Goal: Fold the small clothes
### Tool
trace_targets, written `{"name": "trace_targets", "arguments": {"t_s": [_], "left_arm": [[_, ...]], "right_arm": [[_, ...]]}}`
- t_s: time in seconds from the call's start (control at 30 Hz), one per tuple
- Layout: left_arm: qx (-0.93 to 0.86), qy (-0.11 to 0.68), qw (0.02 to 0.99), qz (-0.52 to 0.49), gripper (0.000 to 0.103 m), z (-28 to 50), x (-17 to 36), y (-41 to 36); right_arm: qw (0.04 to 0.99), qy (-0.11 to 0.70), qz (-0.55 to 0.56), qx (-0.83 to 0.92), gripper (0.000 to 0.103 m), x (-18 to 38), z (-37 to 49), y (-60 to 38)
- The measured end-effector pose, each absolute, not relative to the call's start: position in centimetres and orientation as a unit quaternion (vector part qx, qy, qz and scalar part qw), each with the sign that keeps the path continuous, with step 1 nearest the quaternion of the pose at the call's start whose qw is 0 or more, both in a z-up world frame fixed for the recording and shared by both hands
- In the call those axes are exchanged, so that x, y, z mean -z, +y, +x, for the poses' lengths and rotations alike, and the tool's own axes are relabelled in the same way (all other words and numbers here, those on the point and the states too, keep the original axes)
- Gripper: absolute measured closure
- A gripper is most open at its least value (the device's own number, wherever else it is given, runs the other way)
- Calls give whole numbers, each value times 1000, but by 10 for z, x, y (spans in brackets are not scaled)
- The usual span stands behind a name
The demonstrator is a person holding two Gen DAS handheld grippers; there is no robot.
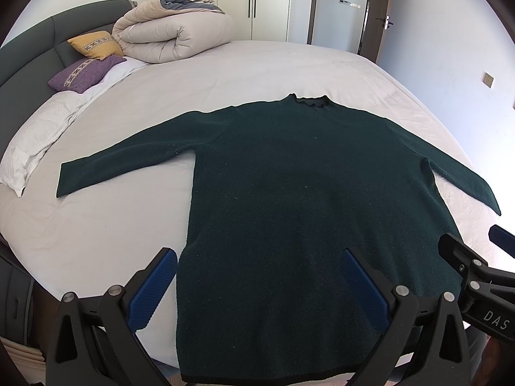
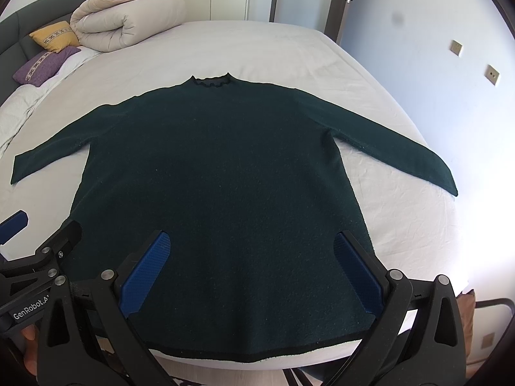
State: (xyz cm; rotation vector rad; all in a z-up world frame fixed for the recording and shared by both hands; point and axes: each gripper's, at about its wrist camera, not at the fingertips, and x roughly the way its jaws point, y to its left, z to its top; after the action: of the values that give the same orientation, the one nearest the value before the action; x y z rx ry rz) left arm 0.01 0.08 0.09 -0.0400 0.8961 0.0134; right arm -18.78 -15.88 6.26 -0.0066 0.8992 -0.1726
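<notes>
A dark green long-sleeved sweater (image 1: 289, 193) (image 2: 219, 167) lies flat on the white bed (image 1: 225, 74) (image 2: 244, 48). Its collar points away from me, both sleeves are spread out sideways, and its hem hangs at the near edge. My left gripper (image 1: 260, 257) hovers open over the sweater's lower left part, its left finger beyond the side seam. My right gripper (image 2: 251, 241) hovers open over the lower right part, both blue pads (image 2: 357, 273) above the cloth. Nothing is held. Each gripper shows at the edge of the other's view.
A rolled beige duvet (image 1: 173, 35) (image 2: 128, 22) lies at the far left of the bed beside a yellow cushion (image 1: 95, 43), a purple cushion (image 1: 85, 72) and a white pillow (image 1: 35, 141). Wardrobe doors and a room door (image 1: 379, 16) stand behind. A wall runs along the right.
</notes>
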Motion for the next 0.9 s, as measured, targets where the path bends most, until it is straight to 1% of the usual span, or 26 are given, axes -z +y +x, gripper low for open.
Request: {"name": "trace_targets", "arguments": {"t_s": [0.9], "left_arm": [[-6,434,901,-21,0,0,-1,1]], "right_arm": [[897,433,-5,85,0,-60,-191,-157]]}}
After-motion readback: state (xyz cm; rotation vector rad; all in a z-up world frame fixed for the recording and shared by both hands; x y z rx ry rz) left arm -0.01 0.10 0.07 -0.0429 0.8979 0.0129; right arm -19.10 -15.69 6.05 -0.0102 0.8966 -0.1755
